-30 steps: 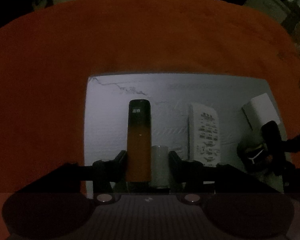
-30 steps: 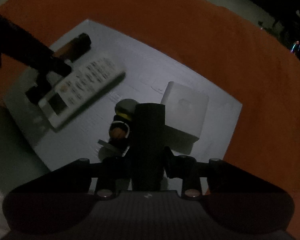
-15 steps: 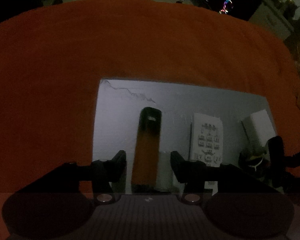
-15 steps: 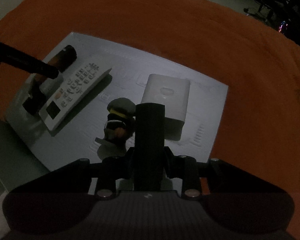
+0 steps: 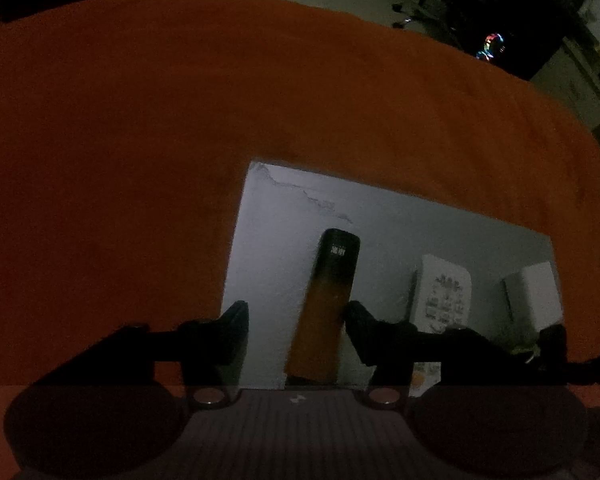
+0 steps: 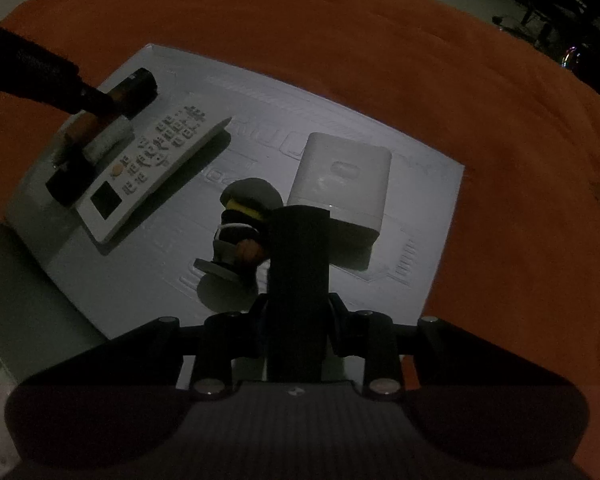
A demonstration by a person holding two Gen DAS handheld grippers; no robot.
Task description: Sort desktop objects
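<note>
A: Left gripper (image 5: 296,320)?
B: Jaws opening, gap on both sides of the orange-and-black tube (image 5: 324,312). The right finger sits just beside it; contact there is unclear. Tube lies flat on the white mat (image 5: 276,216), near the mat's left edge.

A: Right gripper (image 6: 298,320)?
B: Fingers clamped tight on a dark upright cylinder (image 6: 299,272), held above the mat.

A: What else is on the mat?
B: Right wrist view: white remote (image 6: 152,172) lying just beside the tube, a white box (image 6: 342,180) further right, and a small dark figurine (image 6: 244,224) with a yellow stripe between remote and box, right behind the cylinder. There's also a small white block (image 6: 108,140) against the tube, half hidden by the left gripper's finger.

A: Surface?
B: Orange cloth (image 5: 180,120) under the mat. Very dim lighting, fine detail is hard to read.
</note>
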